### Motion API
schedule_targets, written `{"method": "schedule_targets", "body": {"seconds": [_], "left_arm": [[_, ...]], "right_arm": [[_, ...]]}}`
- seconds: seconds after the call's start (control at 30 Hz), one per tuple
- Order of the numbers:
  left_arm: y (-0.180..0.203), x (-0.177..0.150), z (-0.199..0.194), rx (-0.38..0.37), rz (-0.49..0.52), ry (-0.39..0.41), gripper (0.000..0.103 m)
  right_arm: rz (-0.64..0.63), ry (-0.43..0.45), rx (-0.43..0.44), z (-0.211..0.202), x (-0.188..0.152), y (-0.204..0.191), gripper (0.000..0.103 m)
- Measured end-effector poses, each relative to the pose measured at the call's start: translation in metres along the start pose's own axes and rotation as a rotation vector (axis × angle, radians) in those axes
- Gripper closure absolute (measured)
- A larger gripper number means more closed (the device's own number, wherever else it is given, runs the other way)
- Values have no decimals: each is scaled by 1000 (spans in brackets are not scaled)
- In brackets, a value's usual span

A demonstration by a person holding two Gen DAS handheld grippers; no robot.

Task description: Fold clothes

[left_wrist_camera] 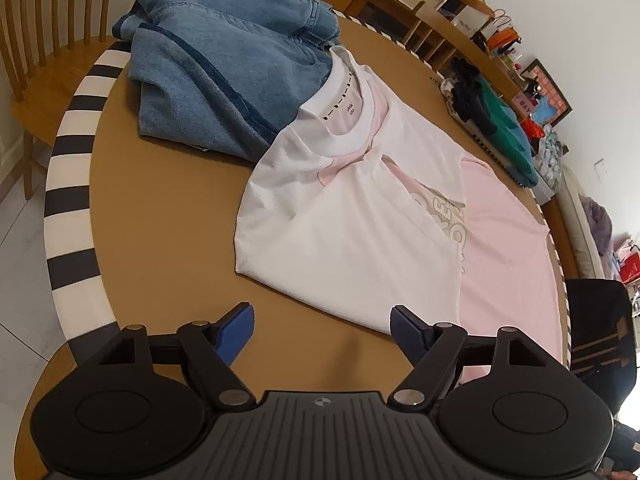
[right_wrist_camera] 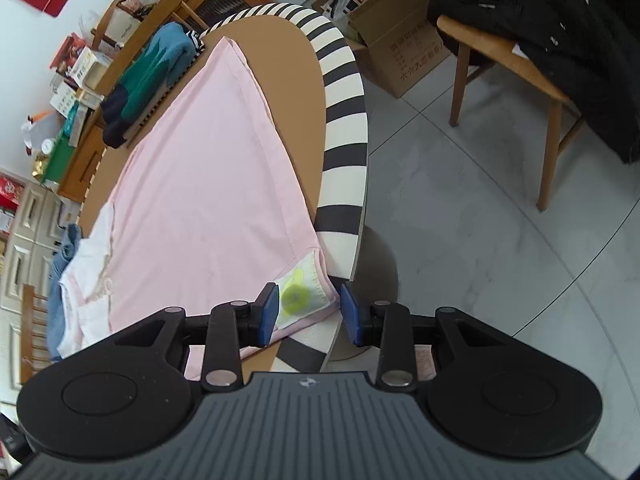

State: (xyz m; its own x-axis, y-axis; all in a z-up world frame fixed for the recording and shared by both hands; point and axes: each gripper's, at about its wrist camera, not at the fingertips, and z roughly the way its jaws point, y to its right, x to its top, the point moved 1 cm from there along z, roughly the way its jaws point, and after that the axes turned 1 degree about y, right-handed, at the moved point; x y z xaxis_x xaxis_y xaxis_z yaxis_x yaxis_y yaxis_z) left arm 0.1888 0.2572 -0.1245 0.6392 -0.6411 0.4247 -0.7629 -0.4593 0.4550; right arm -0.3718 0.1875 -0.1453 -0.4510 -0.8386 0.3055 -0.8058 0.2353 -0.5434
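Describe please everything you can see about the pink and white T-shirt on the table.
The T-shirt is soft knit cloth, white on one side and pale pink on the other, with a white ribbed collar and a faded pale print on the chest. It lies spread flat on the round brown table. Its collar end touches the folded blue denim garment. At the hem corner a white label with a yellow-green mark faces up, between the open pads of the right gripper; contact is unclear.
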Motion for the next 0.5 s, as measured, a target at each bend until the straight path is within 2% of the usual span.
{"method": "schedule_targets", "body": {"seconds": [0.23,0.33,0.5], "left_arm": [[-1,5,3,9,-35,8,25],[-4,9,4,8,-78,16,25],[-10,16,7,-3,-172,37,26]], "right_arm": [[-106,11,-33,2,-1,-16,70],[-126,2,-27,3,2,-16,80],[-126,-12,-13,7,1,-18,83]]}}
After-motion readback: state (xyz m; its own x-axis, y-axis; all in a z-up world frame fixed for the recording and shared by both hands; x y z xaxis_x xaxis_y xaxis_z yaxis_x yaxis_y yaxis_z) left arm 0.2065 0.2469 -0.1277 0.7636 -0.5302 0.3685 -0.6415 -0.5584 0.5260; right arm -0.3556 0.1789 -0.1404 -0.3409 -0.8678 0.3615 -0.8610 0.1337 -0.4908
